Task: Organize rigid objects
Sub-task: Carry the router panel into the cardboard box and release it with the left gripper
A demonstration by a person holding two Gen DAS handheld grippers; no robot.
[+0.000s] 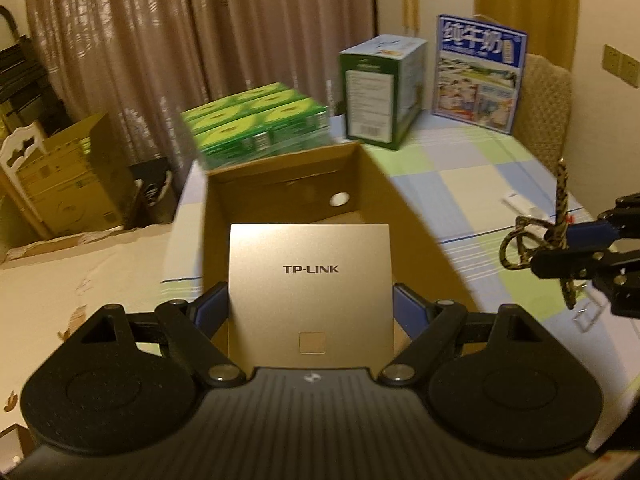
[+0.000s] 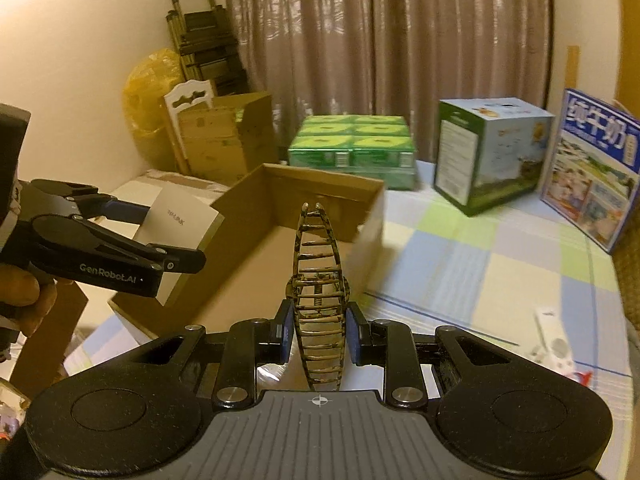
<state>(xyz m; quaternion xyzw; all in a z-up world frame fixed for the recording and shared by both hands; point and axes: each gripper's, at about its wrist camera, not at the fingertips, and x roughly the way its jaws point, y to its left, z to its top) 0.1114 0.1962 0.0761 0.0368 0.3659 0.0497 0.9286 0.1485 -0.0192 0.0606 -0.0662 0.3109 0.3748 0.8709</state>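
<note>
Left gripper (image 1: 310,300): blue-padded fingers clamped on the side edges of a flat, square, matte champagne-coloured panel (image 1: 310,284) marked TP-LINK, held above the open cardboard box (image 1: 376,172). Box walls plain brown, one round hole in the far wall.

Right gripper (image 2: 319,328): fingers closed on a tortoiseshell plastic hair claw (image 2: 319,280), long curved teeth pointing forward beyond the fingertips, toward the box. A metal spring shows at its hinge.

Beyond the box on the checked tablecloth (image 2: 480,264): shrink-wrapped green cartons (image 2: 352,148).
</note>
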